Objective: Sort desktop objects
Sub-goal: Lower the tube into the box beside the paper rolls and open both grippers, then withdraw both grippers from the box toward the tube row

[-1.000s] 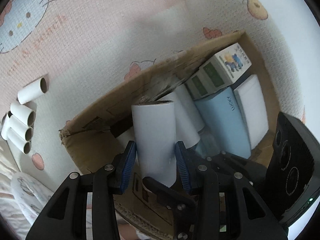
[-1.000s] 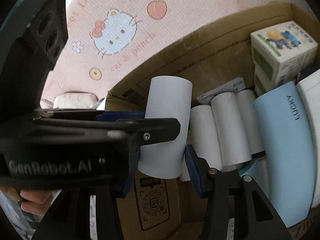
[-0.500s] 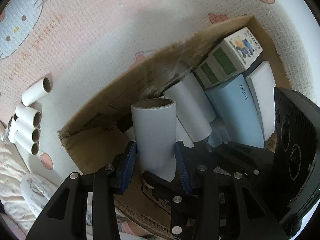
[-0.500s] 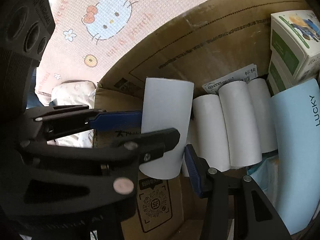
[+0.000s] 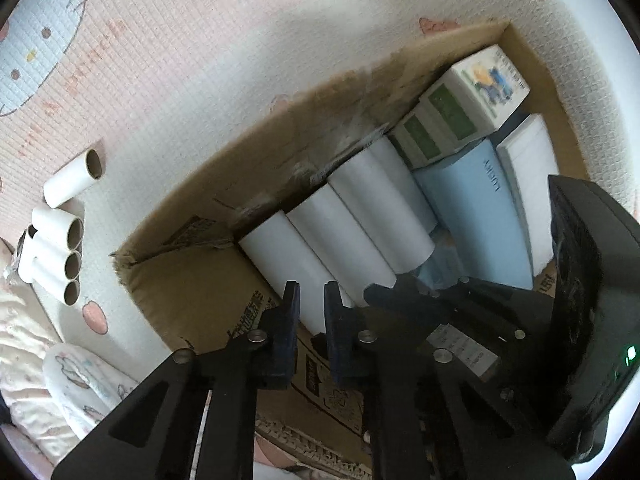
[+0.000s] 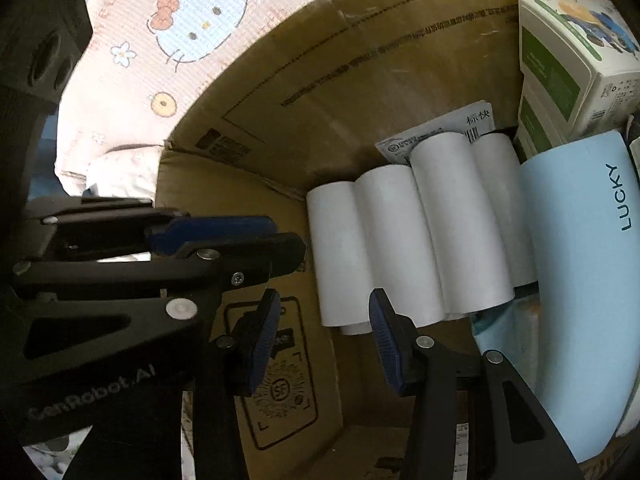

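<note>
Whereas one second ago the left gripper [image 5: 311, 306] clamped a white paper roll with a cardboard core [image 5: 286, 258] upright over the brown cardboard box [image 5: 192, 280], that roll now lies flat on the box floor, touching the row of matching rolls [image 6: 424, 232] beside a pale blue "LUCKY" pack [image 6: 580, 280]. Left jaws stand nearly closed and empty. The right gripper [image 6: 324, 340], wide open, holds nothing. Judgement: this placement is complete. Five loose white rolls [image 5: 56, 248] remain on the pink cartoon-print mat [image 5: 180, 60] outside the box, presumably next for collection.
</note>
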`<state>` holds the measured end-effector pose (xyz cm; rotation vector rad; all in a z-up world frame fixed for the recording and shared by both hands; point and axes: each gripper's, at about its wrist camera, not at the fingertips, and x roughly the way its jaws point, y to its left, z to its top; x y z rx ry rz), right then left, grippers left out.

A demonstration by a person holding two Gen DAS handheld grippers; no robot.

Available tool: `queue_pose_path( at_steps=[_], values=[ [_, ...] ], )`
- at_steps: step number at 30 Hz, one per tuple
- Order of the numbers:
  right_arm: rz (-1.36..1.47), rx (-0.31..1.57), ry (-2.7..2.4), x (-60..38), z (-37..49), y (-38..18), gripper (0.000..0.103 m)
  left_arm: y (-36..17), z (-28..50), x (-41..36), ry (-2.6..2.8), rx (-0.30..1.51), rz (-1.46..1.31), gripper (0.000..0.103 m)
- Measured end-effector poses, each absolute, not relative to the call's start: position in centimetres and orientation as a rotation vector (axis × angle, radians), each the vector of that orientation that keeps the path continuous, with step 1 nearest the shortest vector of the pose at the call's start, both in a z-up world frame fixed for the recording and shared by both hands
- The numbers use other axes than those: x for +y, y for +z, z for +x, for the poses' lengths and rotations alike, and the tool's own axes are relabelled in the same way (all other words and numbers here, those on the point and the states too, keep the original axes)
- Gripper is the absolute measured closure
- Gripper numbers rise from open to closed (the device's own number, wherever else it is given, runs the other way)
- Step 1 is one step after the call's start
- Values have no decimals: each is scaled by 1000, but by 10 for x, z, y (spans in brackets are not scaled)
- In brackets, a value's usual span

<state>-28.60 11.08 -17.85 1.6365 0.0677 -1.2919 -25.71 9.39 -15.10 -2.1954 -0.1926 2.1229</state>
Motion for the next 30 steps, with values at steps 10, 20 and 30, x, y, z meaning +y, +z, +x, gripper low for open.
queue_pose_path(
  at_steps=[10,20,30],
  values=[
    [1557,166,-1529,129,-297,-127,57,-95,-241,79,2365,-334,-1770,67],
    [1461,137,-1681,182,-266,-98,39,-48,-195,63,2497,-524,-1293,58],
    [1654,200,-1582,183,-248,-142,67,-64,-167,43,2453,-542,-1308,96]
  ],
)
